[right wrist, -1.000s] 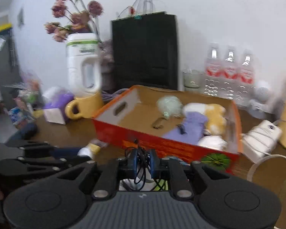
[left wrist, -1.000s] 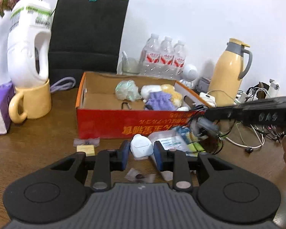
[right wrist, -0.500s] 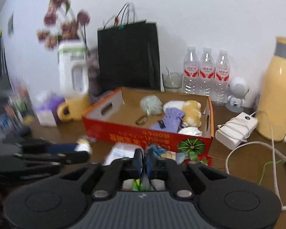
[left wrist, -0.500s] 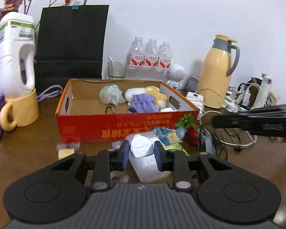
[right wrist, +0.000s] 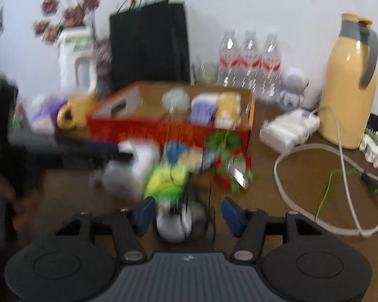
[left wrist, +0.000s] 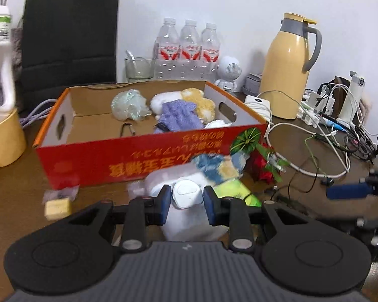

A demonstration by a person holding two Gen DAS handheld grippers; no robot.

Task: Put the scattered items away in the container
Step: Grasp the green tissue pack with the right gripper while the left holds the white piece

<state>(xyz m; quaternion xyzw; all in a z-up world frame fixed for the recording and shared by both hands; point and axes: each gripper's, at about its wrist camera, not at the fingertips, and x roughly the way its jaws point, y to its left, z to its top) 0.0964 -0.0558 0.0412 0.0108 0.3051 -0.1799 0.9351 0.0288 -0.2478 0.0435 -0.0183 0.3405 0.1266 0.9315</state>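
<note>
The red cardboard box (left wrist: 143, 158) stands mid-table, holding a purple cloth (left wrist: 180, 117), a yellow plush (left wrist: 201, 103) and a pale green bundle (left wrist: 129, 104). My left gripper (left wrist: 186, 198) hovers just in front of the box, shut on a small white case (left wrist: 187, 193). In the blurred right wrist view the box (right wrist: 163, 130) lies ahead. My right gripper (right wrist: 189, 214) is opening its jaws. A white lump wrapped in black cable (right wrist: 175, 222) lies between the pads, which stand apart from it.
Blue, yellow and green packets (left wrist: 221, 170), a red-green ornament (left wrist: 263, 166) and a small yellow block (left wrist: 57, 207) lie before the box. A yellow jug (left wrist: 287, 68), water bottles (left wrist: 189, 47), a black bag (left wrist: 70, 37) and tangled cables (left wrist: 322, 136) crowd the back and right.
The right gripper's jaws, shut on the black cable before, now stand apart and it has sunk toward the table. The left gripper has shifted right, still gripping the white case.
</note>
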